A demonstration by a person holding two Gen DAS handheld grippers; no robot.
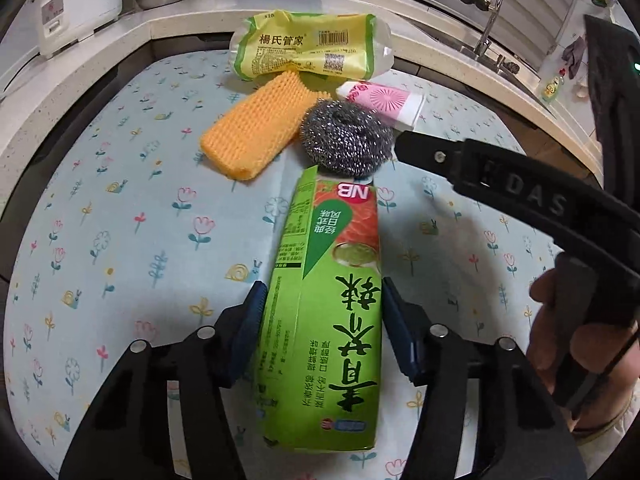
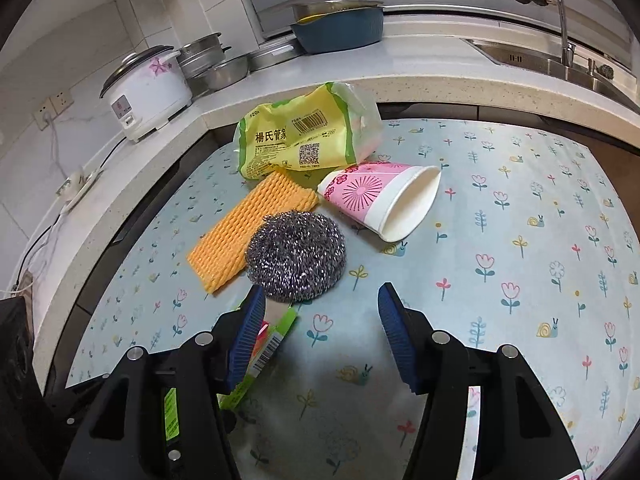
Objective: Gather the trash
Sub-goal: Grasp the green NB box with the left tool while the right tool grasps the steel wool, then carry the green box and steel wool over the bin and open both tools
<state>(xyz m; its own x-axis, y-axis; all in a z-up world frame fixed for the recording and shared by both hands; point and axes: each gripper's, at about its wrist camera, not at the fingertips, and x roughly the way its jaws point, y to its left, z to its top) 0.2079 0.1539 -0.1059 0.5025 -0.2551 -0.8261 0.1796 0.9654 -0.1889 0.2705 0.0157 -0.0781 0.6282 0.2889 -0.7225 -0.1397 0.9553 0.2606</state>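
Observation:
A green carton [image 1: 328, 312] lies lengthwise on the flowered mat, between the fingers of my left gripper [image 1: 322, 320]; the jaws stand open, wide around it, the pads close to its sides. Beyond it lie a steel wool scourer [image 1: 346, 138], an orange foam net [image 1: 256, 128], a yellow-green plastic package [image 1: 308, 46] and a squashed pink paper cup [image 1: 380, 100]. My right gripper [image 2: 320, 322] is open and empty, just short of the scourer [image 2: 296, 256]. The cup [image 2: 380, 200], net [image 2: 248, 232] and package [image 2: 304, 140] lie behind it. The carton's end [image 2: 264, 352] shows by the right gripper's left finger.
A white counter [image 2: 400, 76] wraps the mat's far and left sides, carrying a rice cooker [image 2: 148, 88], steel bowls [image 2: 224, 68] and a blue basin [image 2: 340, 28]. A sink with tap [image 2: 560, 12] is at far right. The right gripper's body [image 1: 520, 196] crosses the left view's right side.

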